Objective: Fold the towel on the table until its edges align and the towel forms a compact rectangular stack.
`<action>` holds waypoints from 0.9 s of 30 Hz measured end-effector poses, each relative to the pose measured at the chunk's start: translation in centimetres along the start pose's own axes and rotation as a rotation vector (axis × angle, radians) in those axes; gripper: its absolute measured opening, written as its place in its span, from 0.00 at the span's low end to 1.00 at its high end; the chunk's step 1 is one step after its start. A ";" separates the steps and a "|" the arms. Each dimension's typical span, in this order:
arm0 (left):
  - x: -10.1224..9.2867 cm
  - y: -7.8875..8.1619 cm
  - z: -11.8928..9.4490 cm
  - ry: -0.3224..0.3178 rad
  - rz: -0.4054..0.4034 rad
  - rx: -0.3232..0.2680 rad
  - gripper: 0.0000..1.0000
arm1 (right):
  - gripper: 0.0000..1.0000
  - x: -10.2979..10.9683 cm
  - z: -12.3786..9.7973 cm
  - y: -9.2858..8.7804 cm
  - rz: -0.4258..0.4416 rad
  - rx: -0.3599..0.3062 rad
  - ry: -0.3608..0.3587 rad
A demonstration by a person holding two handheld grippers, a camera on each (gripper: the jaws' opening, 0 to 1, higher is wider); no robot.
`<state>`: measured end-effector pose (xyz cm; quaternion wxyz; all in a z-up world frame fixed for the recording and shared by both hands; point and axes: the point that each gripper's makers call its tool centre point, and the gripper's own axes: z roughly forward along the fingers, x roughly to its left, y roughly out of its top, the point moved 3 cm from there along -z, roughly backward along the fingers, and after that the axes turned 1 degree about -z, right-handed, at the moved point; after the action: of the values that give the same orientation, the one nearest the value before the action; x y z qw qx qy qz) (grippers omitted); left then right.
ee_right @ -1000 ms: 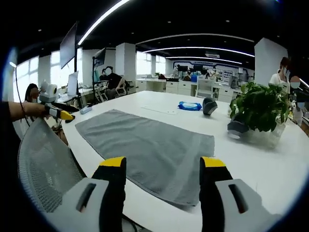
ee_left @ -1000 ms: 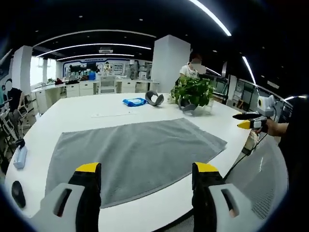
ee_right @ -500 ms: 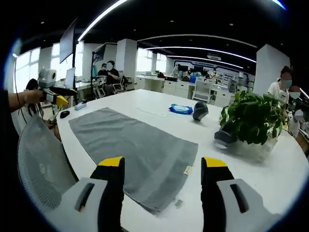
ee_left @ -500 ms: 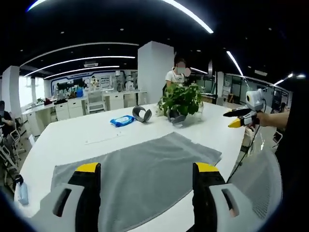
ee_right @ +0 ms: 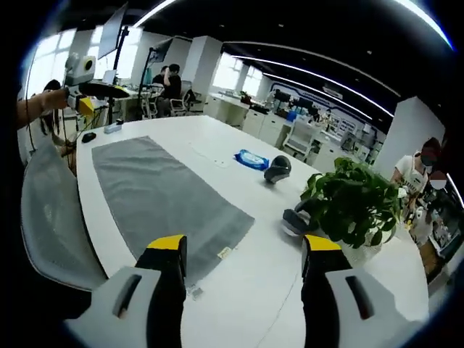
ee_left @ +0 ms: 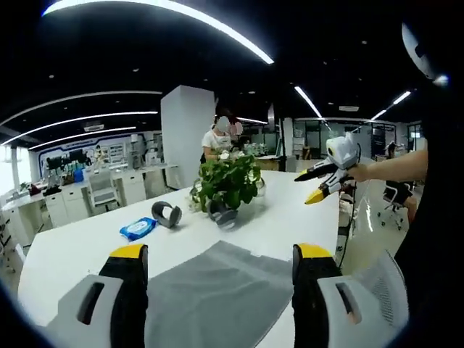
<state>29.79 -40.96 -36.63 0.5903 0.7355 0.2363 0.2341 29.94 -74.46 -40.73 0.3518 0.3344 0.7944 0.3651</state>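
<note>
Since a second ago both our views have swung toward the right end of the towel [ee_right: 163,199], which lies flat and unfolded on the white table [ee_right: 304,283]. Our right gripper [ee_right: 243,254] hangs released above the near right corner, jaws apart and empty; our left gripper [ee_left: 217,264], equally spread, looks along the towel's long axis. The right one seems nearer. A potted plant [ee_right: 355,210] stands beyond that end.

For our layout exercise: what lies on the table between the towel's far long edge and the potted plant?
In the right gripper view, a blue packet and two dark rounded objects lie between the towel and the plant.
</note>
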 end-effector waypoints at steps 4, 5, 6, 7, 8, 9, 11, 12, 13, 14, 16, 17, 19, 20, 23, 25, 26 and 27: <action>-1.7 -1.4 2.7 -0.045 0.068 0.066 0.85 | 0.63 -1.4 0.3 -0.6 -0.028 0.052 0.031; -2.1 -1.7 3.3 -0.054 0.090 0.084 0.85 | 0.63 -1.9 0.3 -0.7 -0.058 0.065 0.026; -2.6 -2.1 3.8 -0.064 0.109 0.101 0.85 | 0.63 -2.5 0.3 -0.5 -0.067 0.069 0.019; -3.3 -2.7 4.7 -0.081 0.133 0.125 0.85 | 0.63 -2.8 0.2 -0.2 -0.062 0.065 0.022; -3.7 -3.0 5.2 -0.093 0.143 0.137 0.85 | 0.62 -3.2 0.1 0.1 -0.062 0.065 0.026; -4.4 -3.3 6.0 -0.112 0.145 0.145 0.85 | 0.62 -3.6 0.0 0.4 -0.065 0.066 0.027; -5.6 -3.8 7.3 -0.145 0.126 0.151 0.84 | 0.61 -4.7 -0.2 1.0 -0.094 0.069 0.024; -6.1 -3.8 7.8 -0.161 0.114 0.148 0.83 | 0.61 -5.1 -0.2 1.3 -0.101 0.072 0.025; -6.7 -4.0 8.4 -0.183 0.098 0.150 0.82 | 0.61 -5.7 -0.2 1.6 -0.106 0.072 0.025; -7.1 -4.2 8.8 -0.194 0.092 0.152 0.81 | 0.61 -6.0 -0.2 1.8 -0.109 0.069 0.029; -8.0 -4.7 9.9 -0.215 0.084 0.156 0.78 | 0.61 -6.8 0.0 2.3 -0.111 0.071 0.036; -8.2 -5.2 10.4 -0.215 0.087 0.163 0.77 | 0.61 -7.1 0.2 2.4 -0.118 0.070 0.031; -8.9 -6.5 11.4 -0.219 0.110 0.188 0.76 | 0.58 -7.5 1.5 1.8 -0.111 0.075 0.020; -9.4 -7.6 12.1 -0.224 0.123 0.214 0.75 | 0.57 -7.2 2.4 0.7 -0.085 0.117 0.034; -10.6 -9.1 13.1 -0.248 0.118 0.238 0.69 | 0.55 -6.4 4.4 -0.8 -0.042 0.133 0.051; -12.1 -10.4 14.2 -0.293 0.107 0.255 0.60 | 0.53 -5.6 6.0 -1.5 0.047 0.114 0.071; -12.9 -11.1 14.7 -0.316 0.114 0.268 0.56 | 0.52 -5.4 6.6 -1.8 0.058 0.114 0.075; -13.2 -11.4 15.0 -0.322 0.119 0.274 0.53 | 0.52 -5.4 7.0 -1.9 0.055 0.119 0.073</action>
<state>28.07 -58.33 -51.56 0.5002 0.8493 0.1246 0.1136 37.87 -77.32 -44.00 0.2918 0.3630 0.8175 0.3388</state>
